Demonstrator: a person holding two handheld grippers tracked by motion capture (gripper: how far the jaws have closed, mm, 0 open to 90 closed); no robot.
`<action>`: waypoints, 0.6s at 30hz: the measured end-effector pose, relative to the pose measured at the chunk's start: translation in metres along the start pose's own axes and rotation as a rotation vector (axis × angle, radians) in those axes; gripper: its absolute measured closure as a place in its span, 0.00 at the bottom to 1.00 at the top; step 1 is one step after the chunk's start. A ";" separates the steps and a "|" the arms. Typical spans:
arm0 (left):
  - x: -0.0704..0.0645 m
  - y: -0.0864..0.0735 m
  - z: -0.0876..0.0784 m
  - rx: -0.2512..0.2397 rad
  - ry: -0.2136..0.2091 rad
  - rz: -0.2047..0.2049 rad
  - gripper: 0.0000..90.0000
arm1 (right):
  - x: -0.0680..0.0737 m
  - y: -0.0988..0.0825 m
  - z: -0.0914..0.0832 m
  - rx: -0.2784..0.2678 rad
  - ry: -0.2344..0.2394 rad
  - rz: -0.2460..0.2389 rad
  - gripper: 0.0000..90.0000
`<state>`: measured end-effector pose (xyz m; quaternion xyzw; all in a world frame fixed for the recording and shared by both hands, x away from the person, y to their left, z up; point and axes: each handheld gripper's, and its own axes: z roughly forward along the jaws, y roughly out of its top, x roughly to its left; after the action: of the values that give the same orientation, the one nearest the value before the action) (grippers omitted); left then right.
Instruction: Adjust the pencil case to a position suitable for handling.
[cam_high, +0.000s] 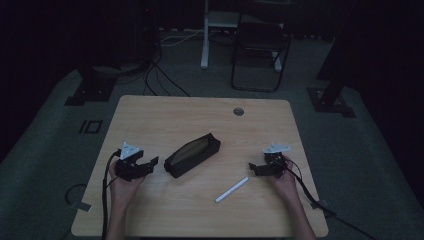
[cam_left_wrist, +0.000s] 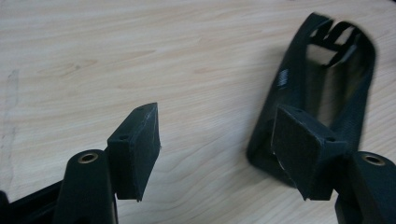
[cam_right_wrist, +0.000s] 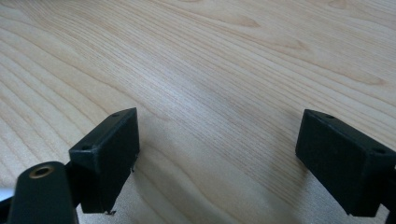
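Left claw (cam_high: 150, 162): released, jaws wide, just beside the near end of the open black pencil case (cam_high: 192, 154) lying mid-surface (cam_high: 165, 115). Right claw (cam_high: 256, 169): released, over bare wood near the white pen (cam_high: 232, 189).

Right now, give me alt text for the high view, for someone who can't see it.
A black pencil case lies unzipped at the middle of a light wooden table, with a white pen nearer the person. A person's hands come in from the bottom, the left gripper beside the case and the right gripper near the pen, both with open jaws holding nothing.
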<state>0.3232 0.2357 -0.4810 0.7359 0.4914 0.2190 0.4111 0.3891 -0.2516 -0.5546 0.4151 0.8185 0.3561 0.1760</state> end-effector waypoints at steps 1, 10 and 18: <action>-0.002 0.002 -0.001 -0.001 -0.001 -0.002 0.37 | 0.000 0.000 0.000 0.000 0.000 0.000 0.15; -0.022 0.011 0.002 -0.003 -0.021 0.029 0.37 | 0.000 0.000 0.000 0.000 0.000 0.000 0.15; -0.032 0.011 0.013 0.017 -0.020 0.042 0.41 | 0.000 0.000 0.000 0.000 0.000 0.000 0.15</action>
<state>0.3249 0.1999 -0.4770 0.7516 0.4737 0.2160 0.4049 0.3892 -0.2517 -0.5546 0.4150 0.8184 0.3562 0.1762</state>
